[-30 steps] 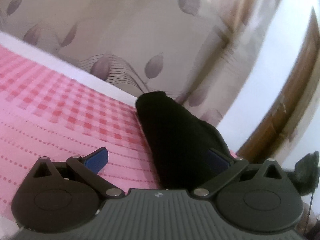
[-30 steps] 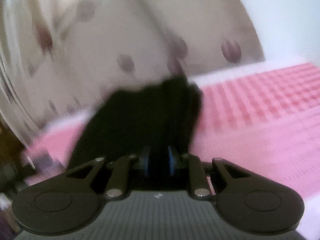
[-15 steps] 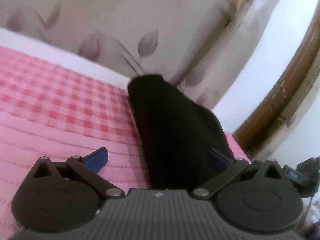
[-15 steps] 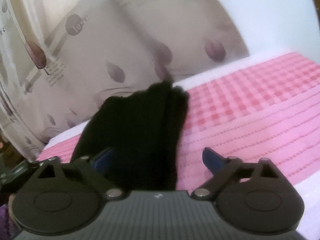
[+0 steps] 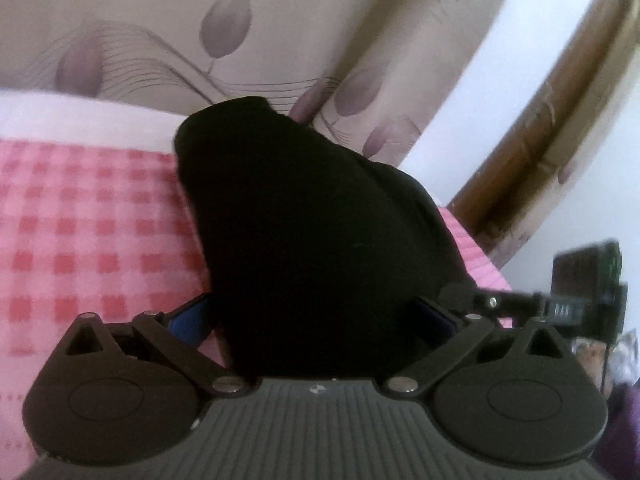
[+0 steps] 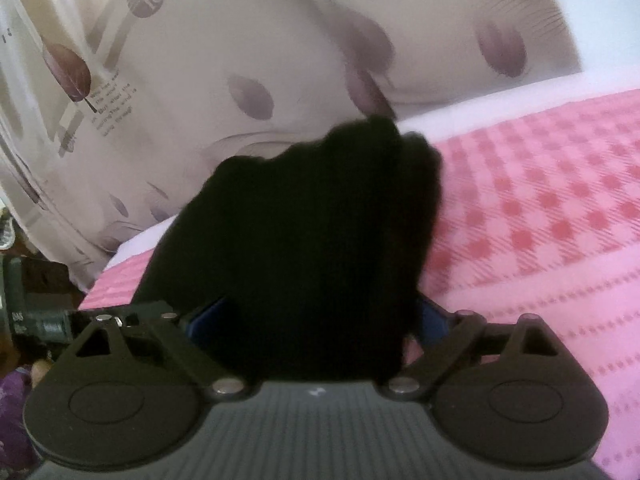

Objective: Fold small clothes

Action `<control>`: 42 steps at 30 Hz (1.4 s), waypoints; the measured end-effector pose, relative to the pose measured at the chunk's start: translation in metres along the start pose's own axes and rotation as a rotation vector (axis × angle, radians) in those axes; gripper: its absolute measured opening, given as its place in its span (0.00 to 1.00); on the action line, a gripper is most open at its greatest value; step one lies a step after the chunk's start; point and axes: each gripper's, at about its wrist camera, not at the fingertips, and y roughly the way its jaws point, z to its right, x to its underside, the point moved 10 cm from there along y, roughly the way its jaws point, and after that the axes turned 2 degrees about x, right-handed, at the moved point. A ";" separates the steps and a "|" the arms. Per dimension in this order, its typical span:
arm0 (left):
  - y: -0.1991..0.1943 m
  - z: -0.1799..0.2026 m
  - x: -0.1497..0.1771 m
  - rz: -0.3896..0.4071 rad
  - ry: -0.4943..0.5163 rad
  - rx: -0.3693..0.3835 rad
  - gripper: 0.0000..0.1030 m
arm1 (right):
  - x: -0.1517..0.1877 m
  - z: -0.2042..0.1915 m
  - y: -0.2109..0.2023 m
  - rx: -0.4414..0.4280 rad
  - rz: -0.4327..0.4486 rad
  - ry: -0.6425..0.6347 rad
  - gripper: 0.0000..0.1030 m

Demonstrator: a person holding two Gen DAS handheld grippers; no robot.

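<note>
A folded black garment [image 5: 312,232] lies on the pink checked bedspread [image 5: 80,240]. My left gripper [image 5: 312,316] is open, its blue-padded fingers [image 5: 188,318] on either side of the garment's near end. In the right wrist view the same black garment [image 6: 304,240] lies between the spread fingers [image 6: 204,316] of my right gripper [image 6: 316,316], which is open too. The garment hides most of each finger's tip. Neither gripper visibly pinches the cloth.
A beige curtain [image 5: 160,32] with purple leaf prints hangs behind the bed. A wooden frame [image 5: 552,112] stands at the right. The other gripper [image 5: 580,300] shows at the left wrist view's right edge, and at the left edge [image 6: 36,316] of the right wrist view.
The right gripper was shut on the garment a second ago and has opened. Both grippers have moved closer in on the garment, so that it fills more of each view.
</note>
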 end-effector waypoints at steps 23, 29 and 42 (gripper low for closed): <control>0.016 0.010 0.002 0.013 0.165 -0.139 1.00 | -0.002 -0.007 0.017 0.028 0.011 -0.105 0.94; 0.016 0.010 0.002 0.014 0.170 -0.142 1.00 | -0.002 -0.009 0.017 0.037 0.014 -0.114 0.94; 0.016 0.011 0.002 0.013 0.178 -0.152 1.00 | -0.002 -0.011 0.017 0.010 0.012 -0.130 0.85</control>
